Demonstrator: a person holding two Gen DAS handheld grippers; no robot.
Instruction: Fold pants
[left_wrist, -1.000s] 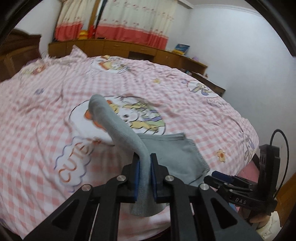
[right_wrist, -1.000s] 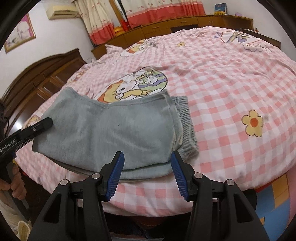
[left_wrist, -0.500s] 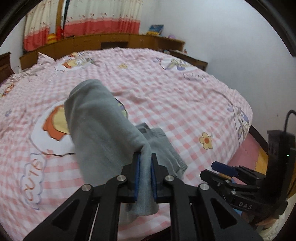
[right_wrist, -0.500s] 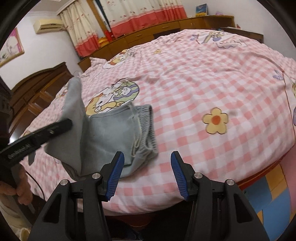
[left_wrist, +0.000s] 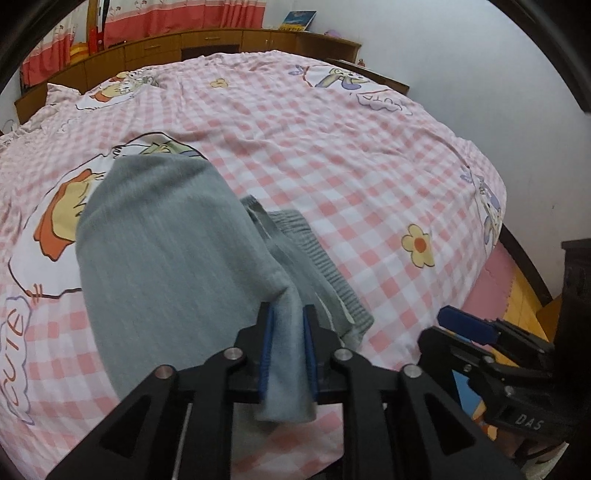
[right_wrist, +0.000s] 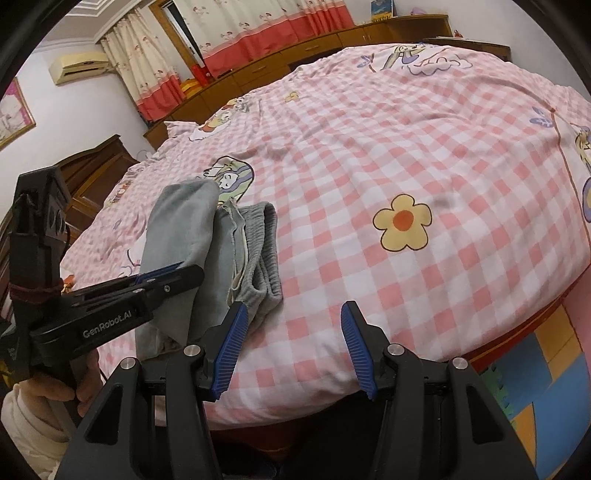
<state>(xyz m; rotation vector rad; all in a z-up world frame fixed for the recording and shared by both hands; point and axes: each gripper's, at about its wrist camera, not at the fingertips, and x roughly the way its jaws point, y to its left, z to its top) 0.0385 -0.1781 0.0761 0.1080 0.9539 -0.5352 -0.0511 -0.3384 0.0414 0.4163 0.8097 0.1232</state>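
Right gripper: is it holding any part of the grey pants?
No: the right gripper is open with nothing between its jaws, over the checked bedsheet beside the grey pants.

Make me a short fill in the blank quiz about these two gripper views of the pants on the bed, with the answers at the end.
1. The left gripper is shut on the gray ____.
2. The right gripper holds nothing; its jaws stand ____.
3. The pants lie on a bedspread checked in pink and ____.
4. The printed flower on the bedspread has a center colored ____.

Missing words: pants; open; white; orange
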